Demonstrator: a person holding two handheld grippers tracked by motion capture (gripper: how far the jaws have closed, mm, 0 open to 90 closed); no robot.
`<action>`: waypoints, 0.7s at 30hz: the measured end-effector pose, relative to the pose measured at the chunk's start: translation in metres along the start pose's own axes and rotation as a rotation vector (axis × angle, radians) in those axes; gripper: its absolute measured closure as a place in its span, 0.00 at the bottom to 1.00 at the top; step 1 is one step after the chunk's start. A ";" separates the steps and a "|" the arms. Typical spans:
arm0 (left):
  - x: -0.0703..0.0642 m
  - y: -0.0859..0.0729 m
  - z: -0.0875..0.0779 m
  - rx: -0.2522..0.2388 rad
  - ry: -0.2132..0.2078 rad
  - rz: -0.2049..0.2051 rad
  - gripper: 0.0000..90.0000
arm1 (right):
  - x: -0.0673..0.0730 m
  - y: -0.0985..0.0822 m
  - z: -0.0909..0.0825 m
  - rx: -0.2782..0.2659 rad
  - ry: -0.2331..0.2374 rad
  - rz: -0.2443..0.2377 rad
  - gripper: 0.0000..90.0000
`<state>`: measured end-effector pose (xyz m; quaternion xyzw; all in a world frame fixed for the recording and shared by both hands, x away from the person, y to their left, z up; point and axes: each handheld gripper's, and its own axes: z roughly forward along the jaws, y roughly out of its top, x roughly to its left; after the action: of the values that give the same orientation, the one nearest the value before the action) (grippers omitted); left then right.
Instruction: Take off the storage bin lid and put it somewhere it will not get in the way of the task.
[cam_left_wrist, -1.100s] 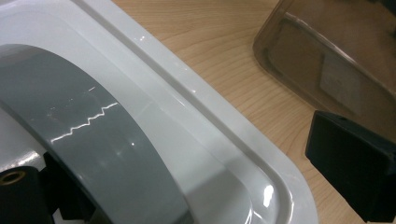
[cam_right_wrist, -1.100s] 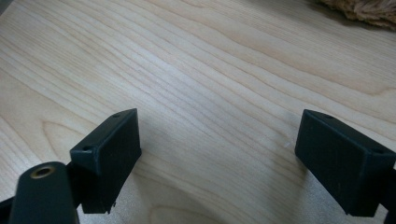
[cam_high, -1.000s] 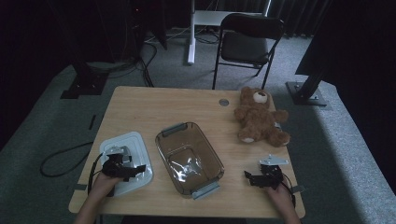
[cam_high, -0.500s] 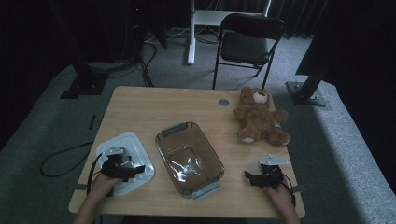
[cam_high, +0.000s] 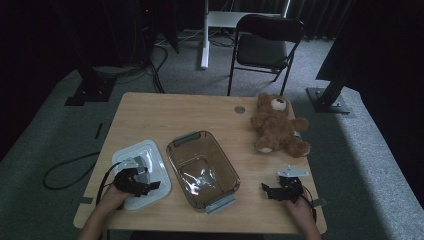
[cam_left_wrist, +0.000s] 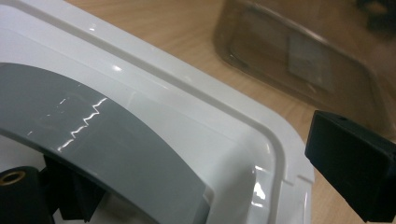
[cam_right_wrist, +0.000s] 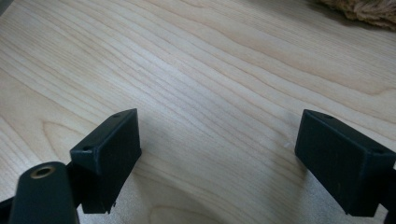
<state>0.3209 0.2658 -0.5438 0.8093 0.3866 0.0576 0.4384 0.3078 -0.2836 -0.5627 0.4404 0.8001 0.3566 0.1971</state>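
Note:
A white lid (cam_high: 145, 155) with a grey band (cam_left_wrist: 107, 135) lies flat near the table's front left. My left gripper (cam_high: 150, 186) rests over its near right part. In the left gripper view this gripper (cam_left_wrist: 210, 186) is open, one jaw tucked under the grey band and the other out past the lid's rim (cam_left_wrist: 280, 154). A clear, empty container (cam_high: 202, 170) stands at the middle, just right of the lid. My right gripper (cam_high: 269, 191) is at the front right, open (cam_right_wrist: 226, 158) over bare wood with nothing between its fingers.
A brown teddy bear (cam_high: 277, 125) lies at the back right of the table (cam_high: 165, 115), its fur edge (cam_right_wrist: 369, 11) beyond my right gripper. A small round grey insert (cam_high: 240, 109) sits beside the bear. A folding chair (cam_high: 265, 45) stands behind the table.
My left gripper has shifted slightly over the lid's near right part. The right gripper has stayed where it was.

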 end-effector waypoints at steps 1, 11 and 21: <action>-0.002 0.001 0.002 0.010 -0.003 0.015 0.07 | 0.000 0.000 0.000 0.000 0.000 0.000 0.15; -0.001 0.005 0.002 0.042 0.007 -0.022 0.08 | 0.000 0.000 0.000 -0.002 0.004 0.005 0.15; 0.004 0.007 -0.001 0.077 -0.033 -0.041 0.18 | 0.000 0.000 0.000 -0.002 0.003 0.005 0.15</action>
<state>0.3273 0.2669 -0.5392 0.8182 0.3978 0.0201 0.4145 0.3079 -0.2839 -0.5626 0.4414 0.7989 0.3587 0.1953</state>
